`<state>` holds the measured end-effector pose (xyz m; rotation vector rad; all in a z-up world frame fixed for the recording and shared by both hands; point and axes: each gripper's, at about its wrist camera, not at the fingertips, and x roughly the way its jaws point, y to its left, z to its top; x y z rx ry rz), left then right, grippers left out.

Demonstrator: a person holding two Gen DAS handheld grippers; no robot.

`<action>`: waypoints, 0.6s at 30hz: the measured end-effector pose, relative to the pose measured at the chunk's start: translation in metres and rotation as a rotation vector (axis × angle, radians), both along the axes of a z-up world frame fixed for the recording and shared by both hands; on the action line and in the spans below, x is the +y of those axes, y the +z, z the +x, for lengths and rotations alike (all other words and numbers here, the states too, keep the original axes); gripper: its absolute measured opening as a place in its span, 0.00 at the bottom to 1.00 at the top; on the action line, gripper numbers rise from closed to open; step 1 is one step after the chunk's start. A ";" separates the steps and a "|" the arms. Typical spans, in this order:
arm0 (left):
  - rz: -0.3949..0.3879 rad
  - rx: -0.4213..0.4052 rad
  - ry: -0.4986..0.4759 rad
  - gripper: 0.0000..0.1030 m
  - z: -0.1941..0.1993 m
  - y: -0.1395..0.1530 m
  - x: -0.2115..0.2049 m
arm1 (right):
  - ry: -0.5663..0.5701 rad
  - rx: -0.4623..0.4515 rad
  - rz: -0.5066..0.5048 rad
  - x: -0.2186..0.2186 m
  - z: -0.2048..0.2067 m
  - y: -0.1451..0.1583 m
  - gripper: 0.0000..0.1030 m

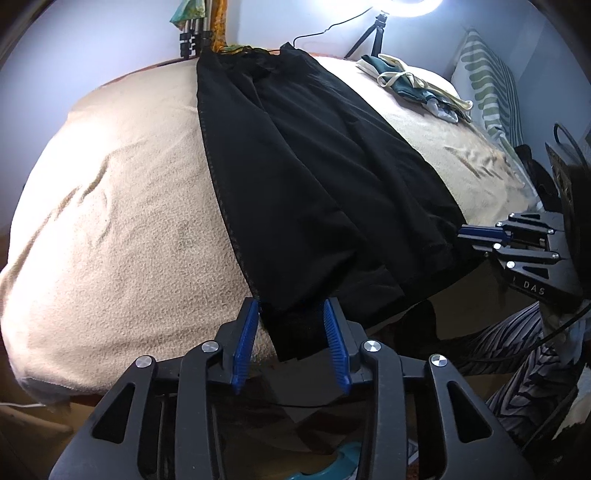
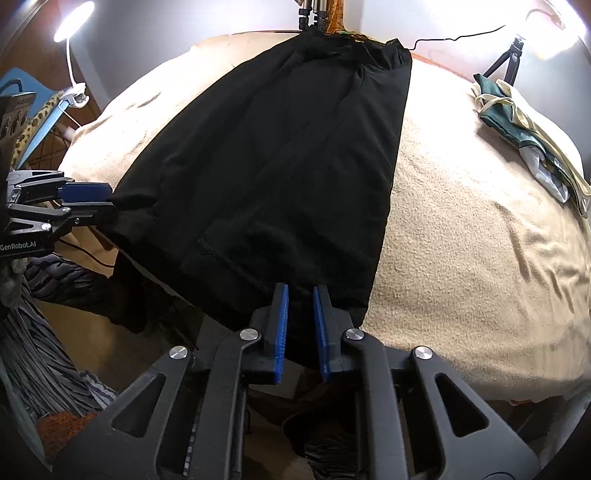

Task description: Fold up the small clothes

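Note:
A black garment (image 1: 314, 166) (image 2: 288, 147) lies flat on a beige blanket (image 1: 129, 203) (image 2: 461, 240), and its near hem hangs over the front edge. My left gripper (image 1: 290, 302) is at the hem's left corner. Its blue pads (image 1: 245, 332) stand wide apart, with the cloth loose between them. In the right wrist view the left gripper (image 2: 110, 203) shows at that same corner. My right gripper (image 2: 300, 288) is at the hem's right end, its pads (image 2: 281, 325) close together with black cloth pinched between them. The left wrist view shows the right gripper (image 1: 461, 236) at the garment's right corner.
A pile of green and cream clothes (image 1: 417, 85) (image 2: 524, 122) lies at the far right of the blanket. Beyond it are a striped pillow (image 1: 487, 85) and a small tripod (image 1: 373, 33) under a ring light. A person's striped trousers (image 1: 517, 339) are below the front edge.

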<state>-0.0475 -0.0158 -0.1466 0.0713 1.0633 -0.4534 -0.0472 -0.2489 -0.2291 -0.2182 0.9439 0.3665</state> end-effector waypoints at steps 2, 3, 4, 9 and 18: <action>-0.008 0.009 -0.004 0.34 0.000 -0.002 -0.001 | 0.002 -0.005 -0.002 -0.001 -0.001 0.000 0.10; -0.011 0.013 -0.001 0.34 0.001 -0.003 -0.001 | 0.003 -0.006 -0.001 -0.002 0.000 -0.001 0.09; -0.022 0.021 0.003 0.34 0.002 -0.004 0.000 | 0.001 -0.005 0.006 -0.002 -0.001 0.000 0.07; -0.114 0.060 0.035 0.34 0.002 -0.005 0.011 | -0.035 0.022 0.129 -0.022 -0.004 0.009 0.05; -0.227 0.123 0.075 0.34 0.005 -0.009 0.023 | -0.086 0.093 0.319 -0.061 -0.001 0.009 0.08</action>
